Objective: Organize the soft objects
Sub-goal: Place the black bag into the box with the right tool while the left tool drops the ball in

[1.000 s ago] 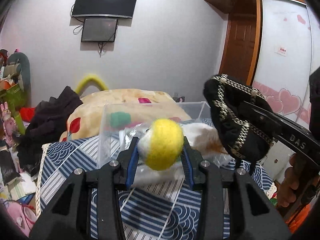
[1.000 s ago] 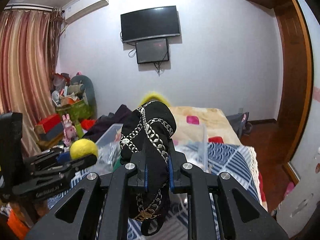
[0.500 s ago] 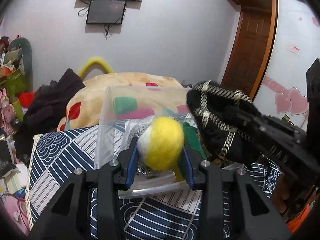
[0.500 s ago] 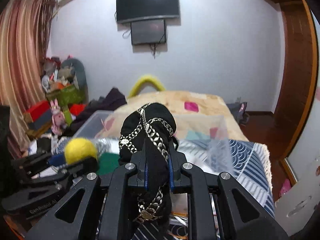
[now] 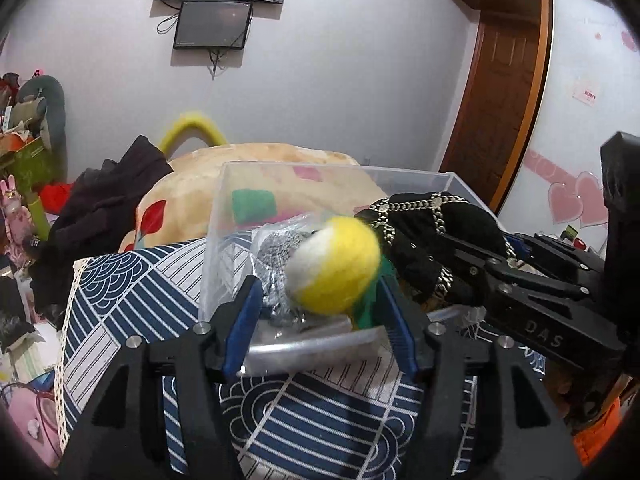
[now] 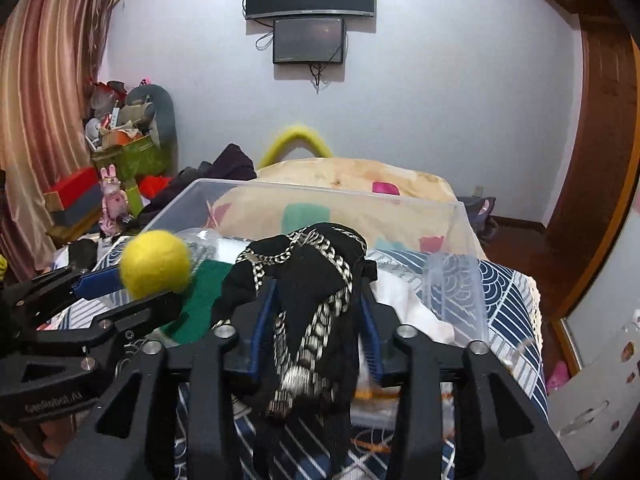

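My left gripper (image 5: 320,300) has its jaws spread; a yellow and white felt ball (image 5: 334,266) sits between them, blurred, touching only the right finger, above the clear plastic bin (image 5: 304,172). The ball also shows in the right wrist view (image 6: 155,261). My right gripper (image 6: 316,312) has its jaws parted around a black cloth with silver chain trim (image 6: 316,280), which drapes over the fingers above the bin (image 6: 320,192). The cloth shows at right in the left wrist view (image 5: 432,232).
The bin stands on a blue and white patterned cover (image 5: 132,280) and holds a green cloth (image 6: 204,296), white fabric (image 6: 408,304) and grey material (image 5: 276,252). A cream blanket (image 6: 352,176) and dark clothes (image 5: 108,200) lie behind. Clutter stands at left.
Both grippers have moved forward over the bin. The left jaws have opened off the ball, and the right jaws have widened around the black cloth, which sags lower.
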Demonstrator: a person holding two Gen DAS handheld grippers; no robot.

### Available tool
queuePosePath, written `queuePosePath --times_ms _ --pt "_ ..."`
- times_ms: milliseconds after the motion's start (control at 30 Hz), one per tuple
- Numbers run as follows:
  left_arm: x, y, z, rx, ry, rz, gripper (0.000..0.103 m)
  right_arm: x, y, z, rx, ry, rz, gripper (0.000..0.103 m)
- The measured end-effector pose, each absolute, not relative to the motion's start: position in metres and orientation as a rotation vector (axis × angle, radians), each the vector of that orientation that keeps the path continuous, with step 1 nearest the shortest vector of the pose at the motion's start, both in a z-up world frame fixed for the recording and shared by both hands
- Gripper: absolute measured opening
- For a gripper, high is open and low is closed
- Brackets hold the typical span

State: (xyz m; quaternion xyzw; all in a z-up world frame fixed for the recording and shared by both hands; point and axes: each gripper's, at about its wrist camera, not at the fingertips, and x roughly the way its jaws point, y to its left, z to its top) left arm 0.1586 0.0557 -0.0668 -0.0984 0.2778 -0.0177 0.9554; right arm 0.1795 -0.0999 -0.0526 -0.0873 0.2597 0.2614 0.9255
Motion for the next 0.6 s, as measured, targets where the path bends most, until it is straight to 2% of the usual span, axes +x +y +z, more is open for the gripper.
queuePosePath --times_ms 33,67,300,367,500,600 --pt "0.156 0.056 -0.066 -0.205 0.561 -0.038 0.059 0.176 -0.104 -0.051 -0.174 0.525 0.535 0.052" --pt "0.153 0.057 -0.064 -0.210 0.557 -0.040 0.059 0.174 -0.105 -0.050 -0.170 0.515 0.531 0.055" --pt "0.132 0.056 -0.045 -0.200 0.502 -0.033 0.060 0.154 -0.123 -0.030 -0.140 0.438 0.532 0.056" --pt "0.123 0.055 -0.037 -0.193 0.475 -0.031 0.063 0.147 -0.129 -0.024 -0.128 0.417 0.542 0.057" --pt "0.103 0.048 -0.019 -0.165 0.408 -0.018 0.068 0.133 -0.139 -0.015 -0.110 0.371 0.554 0.067" --pt "0.089 0.041 -0.009 -0.154 0.369 -0.019 0.075 0.121 -0.145 -0.009 -0.101 0.332 0.560 0.070"
